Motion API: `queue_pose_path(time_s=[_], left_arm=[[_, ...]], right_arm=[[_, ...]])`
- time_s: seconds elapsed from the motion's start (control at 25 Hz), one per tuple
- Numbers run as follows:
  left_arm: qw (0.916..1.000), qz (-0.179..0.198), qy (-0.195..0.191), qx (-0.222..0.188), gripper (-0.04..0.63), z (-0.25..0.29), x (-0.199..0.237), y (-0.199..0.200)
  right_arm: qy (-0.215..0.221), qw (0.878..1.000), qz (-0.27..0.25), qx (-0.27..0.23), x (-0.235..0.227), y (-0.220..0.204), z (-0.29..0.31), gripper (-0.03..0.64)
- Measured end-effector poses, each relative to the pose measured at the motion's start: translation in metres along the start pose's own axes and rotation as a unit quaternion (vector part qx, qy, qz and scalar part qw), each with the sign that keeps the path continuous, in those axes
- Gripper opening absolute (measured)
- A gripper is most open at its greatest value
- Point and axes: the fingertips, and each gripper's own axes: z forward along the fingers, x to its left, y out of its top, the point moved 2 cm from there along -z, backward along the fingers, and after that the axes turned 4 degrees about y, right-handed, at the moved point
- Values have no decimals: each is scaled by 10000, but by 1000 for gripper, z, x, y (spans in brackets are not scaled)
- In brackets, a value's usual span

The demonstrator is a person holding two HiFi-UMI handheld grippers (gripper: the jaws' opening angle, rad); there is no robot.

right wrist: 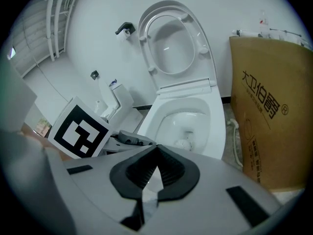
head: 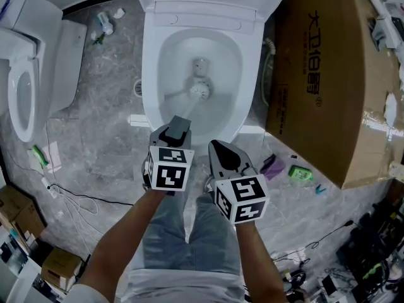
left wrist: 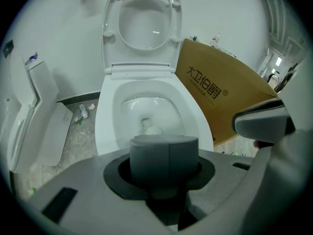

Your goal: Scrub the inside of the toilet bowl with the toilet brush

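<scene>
The white toilet bowl [head: 158,62] stands open with its seat and lid raised [left wrist: 142,23]. Deep in the bowl, near the drain, rests the white brush head [head: 199,91]. The brush's grey handle [left wrist: 164,153] rises to my left gripper [head: 178,126], which is shut on the handle's thick end just above the bowl's front rim. My right gripper [head: 218,146] hangs beside it on the right, in front of the bowl, shut with nothing between its jaws. In the right gripper view the bowl [right wrist: 168,116] and the brush head [right wrist: 185,143] show beyond the closed jaws.
A large brown cardboard box [head: 322,74] leans close against the bowl's right side. A second white toilet [head: 25,87] stands at the left. A small bottle [head: 104,23], a floor drain [head: 139,88], cables [head: 69,197] and small green and purple items [head: 300,173] lie on the grey floor.
</scene>
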Motion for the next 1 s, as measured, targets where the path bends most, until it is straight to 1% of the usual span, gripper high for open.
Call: queue_pose_path(time_s=[0.2,0.6,0.84,1.0], left_arm=[[9999,77,-16,105,158,15,11,6],[9992,311,-103,245,158,48,27,27],[9984,463,-109,313,158,63,33,36],[9983,463,-121,319,158,63,34,38]], right_arm=[[-2,10000,9,44,-2,7,15,-2],[-145,9998,160,14,-21,27,43,-2],[-203,9995,233,-55,-30,38,50,-2],[-209,9995,231,-56,-32,38,51,-2]])
